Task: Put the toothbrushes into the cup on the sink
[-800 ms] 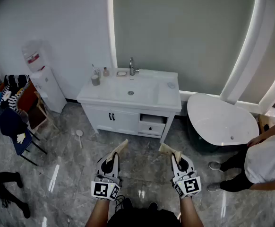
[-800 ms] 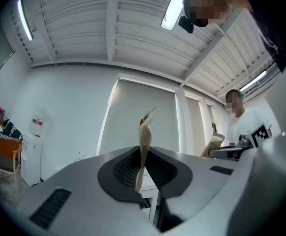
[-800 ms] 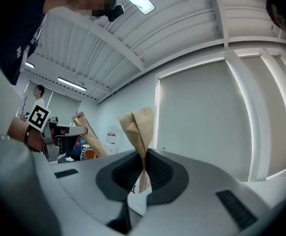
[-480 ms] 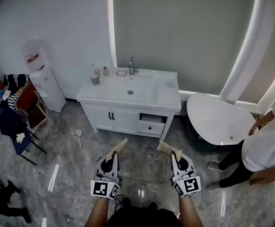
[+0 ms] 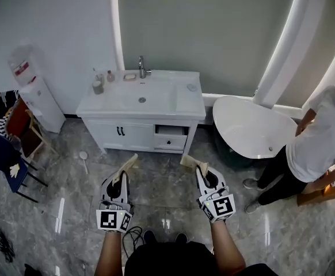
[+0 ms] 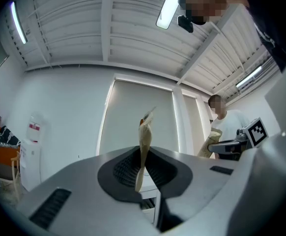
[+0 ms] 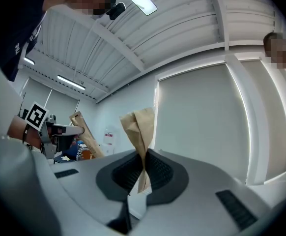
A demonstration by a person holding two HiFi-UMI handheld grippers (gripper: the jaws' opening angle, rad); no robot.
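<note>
I stand on the floor well back from the white vanity sink (image 5: pixel 173 105). A small grey cup (image 5: pixel 98 87) stands at the sink's back left corner, near the faucet (image 5: pixel 140 66). My left gripper (image 5: pixel 122 179) is shut on a long, narrow brown paper packet (image 6: pixel 144 141), apparently a wrapped toothbrush, which sticks up and forward from the jaws. My right gripper (image 5: pixel 200 174) is shut on a second brown paper packet (image 7: pixel 139 129), crumpled and wider at its top. Both grippers are held low in front of me, side by side, far from the cup.
A white bathtub (image 5: pixel 245 128) lies right of the vanity, and a person in a white shirt (image 5: pixel 317 137) stands beside it. A water dispenser (image 5: pixel 32 94) and a chair with clothes (image 5: pixel 6 157) are at the left. A vanity drawer (image 5: pixel 170 141) stands slightly open. A cable (image 5: pixel 132 233) lies by my feet.
The vanity and both grippers now sit further left in the head view. The person at the right shows more fully. Both grips look the same.
</note>
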